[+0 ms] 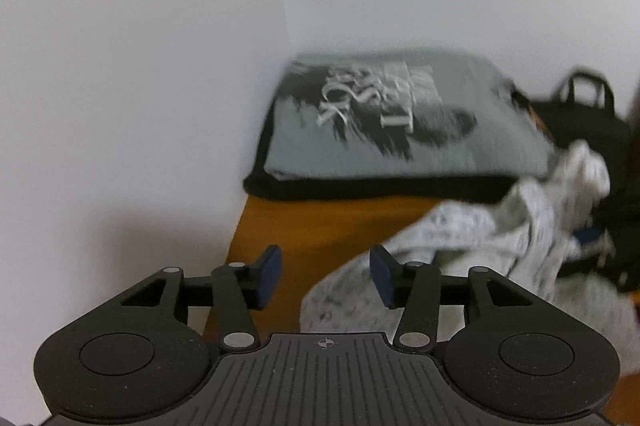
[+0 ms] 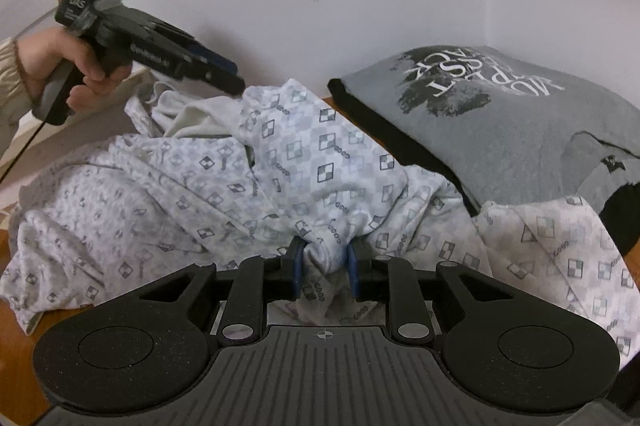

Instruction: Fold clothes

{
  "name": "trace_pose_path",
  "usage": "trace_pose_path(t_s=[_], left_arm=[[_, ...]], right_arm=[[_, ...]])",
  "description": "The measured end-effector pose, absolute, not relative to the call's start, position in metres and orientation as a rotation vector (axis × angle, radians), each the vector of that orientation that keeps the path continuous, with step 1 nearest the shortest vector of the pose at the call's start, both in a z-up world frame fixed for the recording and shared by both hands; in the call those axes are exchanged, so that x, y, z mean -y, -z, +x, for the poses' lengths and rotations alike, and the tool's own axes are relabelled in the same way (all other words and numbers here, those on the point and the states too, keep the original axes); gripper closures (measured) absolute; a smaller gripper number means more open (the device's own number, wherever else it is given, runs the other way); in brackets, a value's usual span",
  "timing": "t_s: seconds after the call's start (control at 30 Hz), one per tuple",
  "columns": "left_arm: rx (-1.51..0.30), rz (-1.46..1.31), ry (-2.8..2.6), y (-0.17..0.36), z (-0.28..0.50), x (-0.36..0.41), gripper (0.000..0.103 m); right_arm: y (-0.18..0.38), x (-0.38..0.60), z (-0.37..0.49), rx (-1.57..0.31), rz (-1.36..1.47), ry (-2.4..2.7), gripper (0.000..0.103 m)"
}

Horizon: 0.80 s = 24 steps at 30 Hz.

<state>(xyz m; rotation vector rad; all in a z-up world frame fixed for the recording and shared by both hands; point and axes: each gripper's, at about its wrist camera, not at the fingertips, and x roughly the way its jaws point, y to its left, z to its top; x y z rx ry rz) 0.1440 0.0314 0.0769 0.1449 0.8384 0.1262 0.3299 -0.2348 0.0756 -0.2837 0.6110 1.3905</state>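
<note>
Wooden table (image 1: 320,226); right hand-held gripper (image 2: 324,266) pinches patterned garment (image 2: 280,161); left hand-held gripper (image 1: 326,276) spread beside it.

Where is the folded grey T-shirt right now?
The folded grey T-shirt lies on a black garment in the table's far corner against the wall, right of centre in the right wrist view, just beyond the crumpled patterned garment.

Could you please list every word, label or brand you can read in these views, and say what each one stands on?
"DAS": white letters on the body of the left gripper, seen from the right wrist.
Smaller print below it and a white label along its side: too small to read.
Large white print on the grey T-shirt: upside down and creased; not reliably readable. Blurred in the left wrist view.
Patterned garment: repeated motifs, no readable words.
</note>
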Motion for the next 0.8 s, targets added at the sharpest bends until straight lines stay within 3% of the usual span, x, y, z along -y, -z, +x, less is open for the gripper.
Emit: trace_pose_path(t_s=[0.13,0.3,0.37,0.43,0.5,0.63,0.7,0.73,0.8], left_arm=[[-0.872,0.168,-0.094,-0.066,0.159,-0.028,0.042],[-0.912,0.195,-0.055,-0.053,0.178,-0.024,0.043],[-0.928,0.206,-0.039,-0.047,0.186,-0.023,0.062],[-0.944,0.217,-0.023,-0.042,0.194,-0.021,0.086],[-0.959,0.228,-0.007,-0.037,0.201,-0.019,0.093],[-0.884,0.216,-0.057,-0.059,0.193,-0.020,0.095],[-0.850,0.195,-0.081,-0.082,0.187,-0.023,0.096],[-0.826,0.187,-0.100,-0.095,0.182,-0.024,0.096],[-0.787,0.172,-0.138,-0.122,0.173,-0.025,0.096]], right_arm=[[-0.078,0.233,0.331,-0.608,-0.279,-1.399,0.081],[-0.080,0.238,0.338,-0.605,-0.239,-1.406,0.077],[-0.083,0.241,0.342,-0.601,-0.194,-1.387,0.061],[-0.084,0.239,0.344,-0.610,-0.176,-1.381,0.060],[-0.085,0.237,0.346,-0.619,-0.160,-1.374,0.059],[-0.082,0.226,0.349,-0.667,-0.152,-1.374,0.051],[-0.083,0.224,0.351,-0.675,-0.128,-1.379,0.058],[-0.086,0.224,0.351,-0.668,-0.118,-1.390,0.077],[-0.101,0.226,0.346,-0.616,-0.110,-1.413,0.085]])
